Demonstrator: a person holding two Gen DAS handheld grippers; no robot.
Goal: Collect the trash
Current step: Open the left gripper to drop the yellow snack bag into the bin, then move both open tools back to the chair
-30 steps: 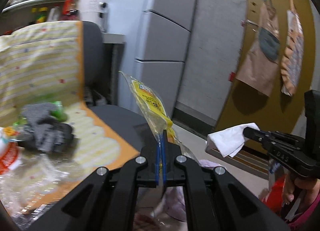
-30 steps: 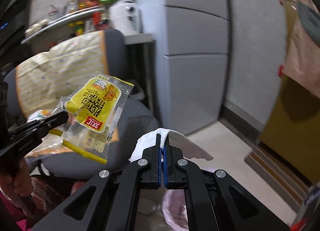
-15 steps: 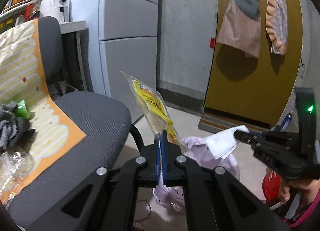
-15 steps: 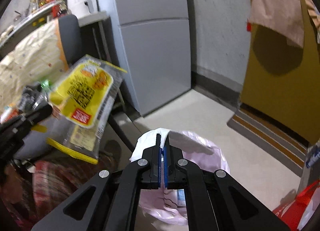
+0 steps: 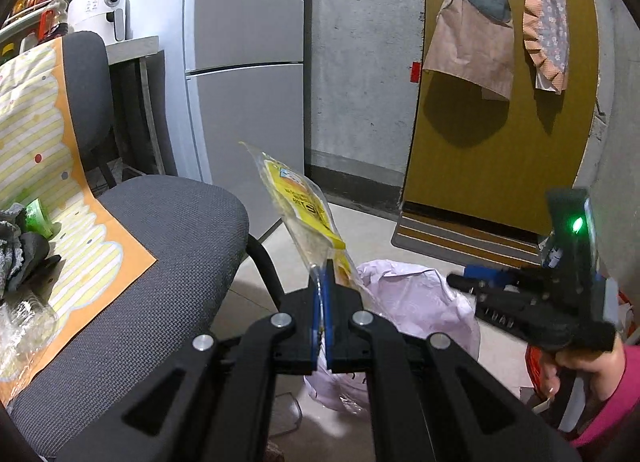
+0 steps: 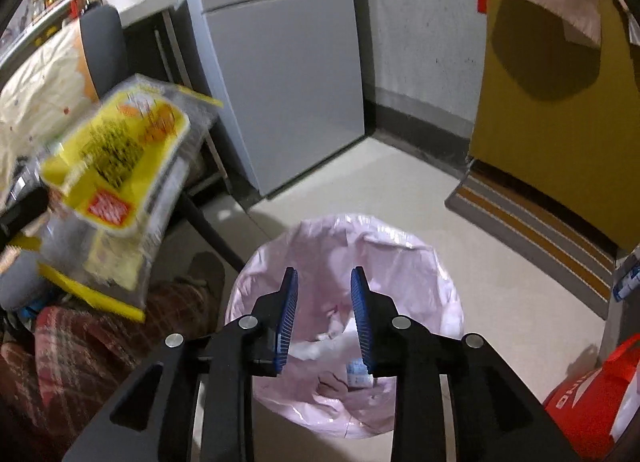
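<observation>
My left gripper (image 5: 325,274) is shut on a yellow and clear snack wrapper (image 5: 302,205) that stands up from its fingers, beside the chair and left of the bin. The wrapper also shows in the right wrist view (image 6: 116,169), blurred, at the left. My right gripper (image 6: 324,282) is open and empty, right above the bin with the pink liner (image 6: 432,262). White tissue (image 6: 316,346) and other scraps lie inside the bin. In the left wrist view the bin (image 5: 416,298) sits behind my fingers and the right gripper (image 5: 464,281) hangs over it.
A grey office chair (image 5: 172,246) with a striped paper mat (image 5: 80,229) holds more litter at the left. A grey fridge (image 5: 244,61), a yellow door (image 5: 500,121) with a doormat (image 5: 460,238), and a red bag (image 6: 588,394) surround the bin.
My right gripper has opened over the bin and the white tissue has dropped out of it into the liner. My left gripper has carried the wrapper further toward the bin.
</observation>
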